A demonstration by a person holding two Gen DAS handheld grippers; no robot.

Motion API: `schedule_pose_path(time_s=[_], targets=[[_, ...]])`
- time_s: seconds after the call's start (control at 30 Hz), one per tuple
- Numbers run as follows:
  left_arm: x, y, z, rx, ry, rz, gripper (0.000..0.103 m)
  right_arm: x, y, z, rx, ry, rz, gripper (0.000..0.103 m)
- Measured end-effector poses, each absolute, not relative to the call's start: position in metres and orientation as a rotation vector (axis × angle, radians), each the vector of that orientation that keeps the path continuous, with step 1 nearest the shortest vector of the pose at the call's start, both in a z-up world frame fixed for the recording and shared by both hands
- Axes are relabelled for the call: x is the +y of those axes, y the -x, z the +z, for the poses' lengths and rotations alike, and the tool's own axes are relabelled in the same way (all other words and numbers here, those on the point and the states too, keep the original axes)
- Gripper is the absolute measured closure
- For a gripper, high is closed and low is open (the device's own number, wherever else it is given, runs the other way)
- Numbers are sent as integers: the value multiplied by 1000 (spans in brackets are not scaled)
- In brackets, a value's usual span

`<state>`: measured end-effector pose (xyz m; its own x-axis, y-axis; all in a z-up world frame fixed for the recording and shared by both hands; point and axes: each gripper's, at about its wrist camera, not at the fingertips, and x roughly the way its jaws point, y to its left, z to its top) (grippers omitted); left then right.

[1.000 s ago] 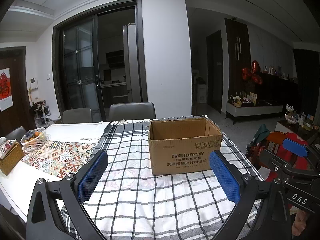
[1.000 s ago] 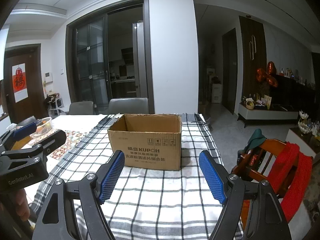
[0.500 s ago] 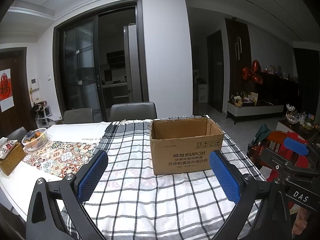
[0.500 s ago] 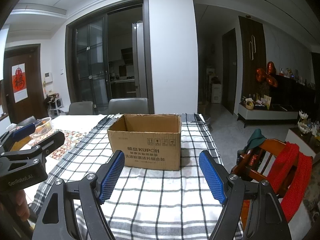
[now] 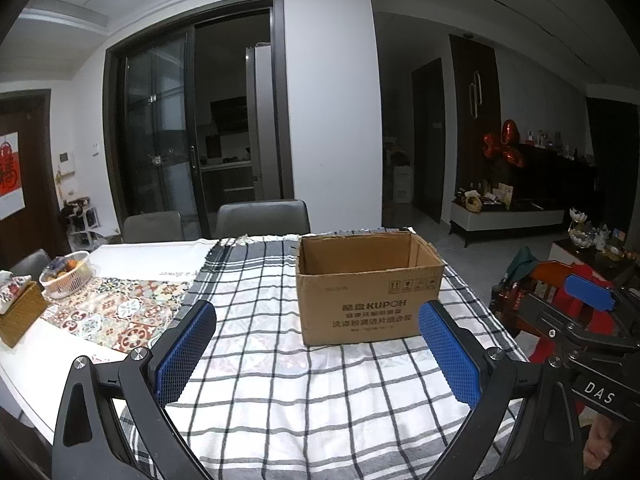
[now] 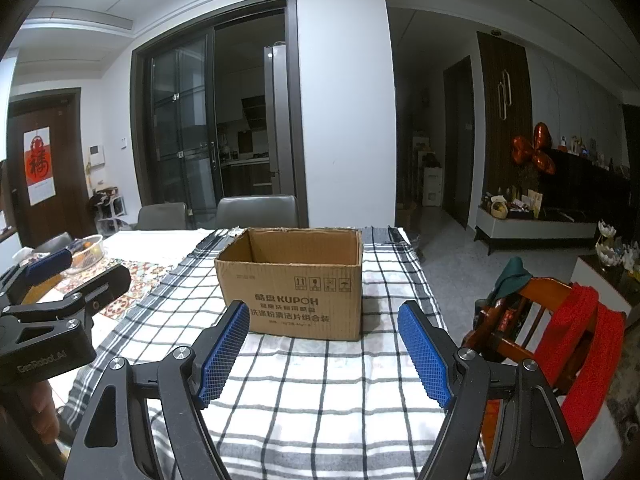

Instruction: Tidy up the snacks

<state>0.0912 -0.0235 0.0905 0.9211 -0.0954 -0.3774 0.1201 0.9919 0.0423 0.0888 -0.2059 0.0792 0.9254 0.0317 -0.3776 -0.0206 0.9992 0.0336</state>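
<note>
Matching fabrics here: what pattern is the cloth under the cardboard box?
White with a black-and-grey check cloth, clearest in the right wrist view.

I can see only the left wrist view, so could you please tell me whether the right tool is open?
Observer: Yes. The right tool is open, with nothing between its pads.
Operator: Thank you. Where does the box sit from that side?
Observer: The box stands straight ahead of the tool, centred past the gap, with its top open.
Operator: And what is the red thing half hidden behind the right tool?
Observer: It is a red cloth draped over the back of a wooden chair beside the table.
</note>
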Motion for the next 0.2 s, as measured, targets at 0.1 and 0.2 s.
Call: schedule_pose_path(time_s=[0.1, 0.2], targets=[[-23, -91, 90, 384, -64, -107, 0, -206, -89, 79, 388, -28, 25, 26], [-23, -91, 90, 383, -63, -103, 0, -207, -89, 79, 390, -30, 28, 26]])
